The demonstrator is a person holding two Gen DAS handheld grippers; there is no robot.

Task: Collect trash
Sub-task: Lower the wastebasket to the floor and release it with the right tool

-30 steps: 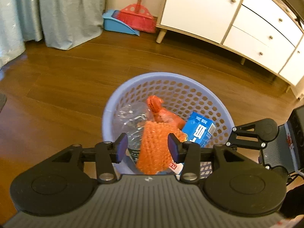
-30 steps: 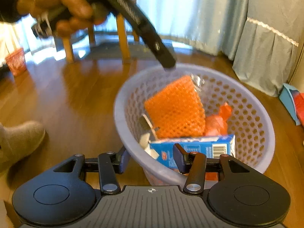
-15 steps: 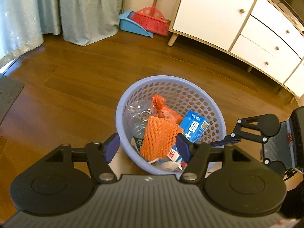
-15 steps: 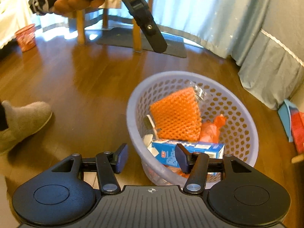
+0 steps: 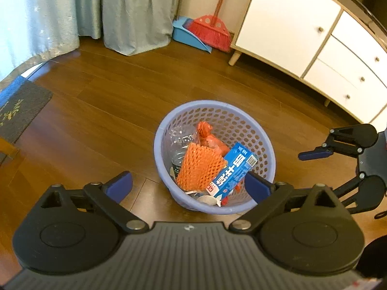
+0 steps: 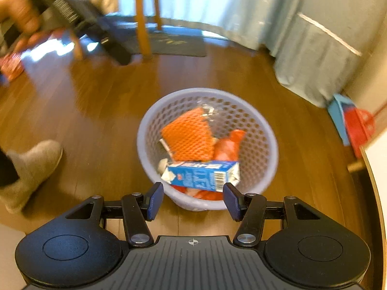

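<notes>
The left gripper (image 5: 188, 184) is hovering above the wooden floor (image 5: 96, 125) with its blue-padded fingers spread wide apart and nothing between them. Just ahead of and below it, the lavender perforated basket (image 5: 263, 130) is standing on the floor, holding the collected trash: an orange foam net (image 5: 198, 166) is lying on top near the middle, a blue carton (image 5: 233, 170) is leaning against the basket wall to the net's right, an orange plastic bag (image 5: 210, 140) is sitting behind them, and a crumpled clear bottle (image 5: 180, 142) is resting to the net's left.

The right gripper (image 6: 192, 201) is also hanging over the floor with its fingers apart and empty, facing the same basket (image 6: 266, 130) from another side; here the carton (image 6: 203, 175) is lying closest to it, with the net (image 6: 188, 135) beyond. This view is blurred, so the small scraps beneath the carton are hard to identify. Far ahead of the left gripper, a red broom (image 5: 212, 29) and a blue dustpan (image 5: 186, 35) are leaning beside a white cabinet (image 5: 290, 24).
</notes>
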